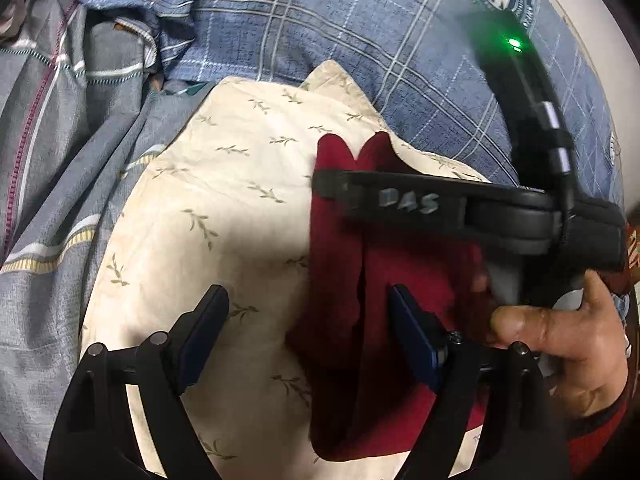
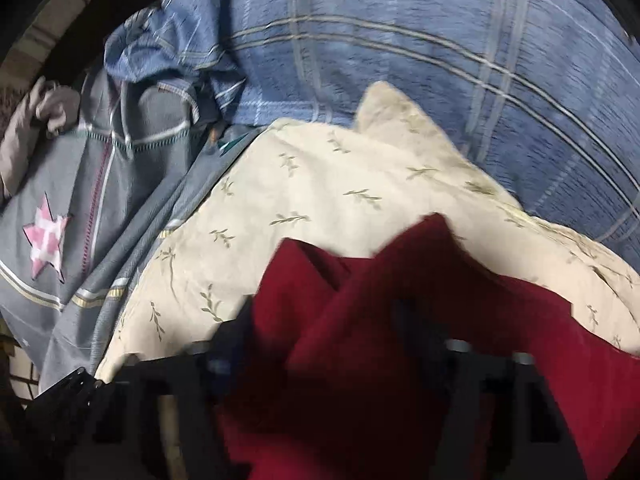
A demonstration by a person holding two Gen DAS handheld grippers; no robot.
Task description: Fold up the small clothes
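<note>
Left wrist view, left to right: grey striped bedding (image 1: 60, 200) at the left edge; a cream leaf-print cloth (image 1: 224, 200) spread across the middle; the dark red garment (image 1: 384, 280) lying on that cloth's right half, with blue plaid bedding (image 1: 340, 32) behind. Left gripper (image 1: 308, 332) has its jaws spread wide, nothing between them: left finger over the cream cloth, right finger over the red garment. Contact with the fabric cannot be told. Right gripper (image 1: 400, 196) crosses the frame from the right, above the garment's upper part, held by the right hand (image 1: 560, 344); a green light glows on its body.

Right wrist view, heavily blurred: grey bedding with a pink star patch (image 2: 46, 236) at left, cream cloth (image 2: 320, 200) centre, red garment (image 2: 400, 340) bunched up over the gripper's fingers and hiding them. Cannot tell how far these jaws are apart or whether they grip the cloth.
</note>
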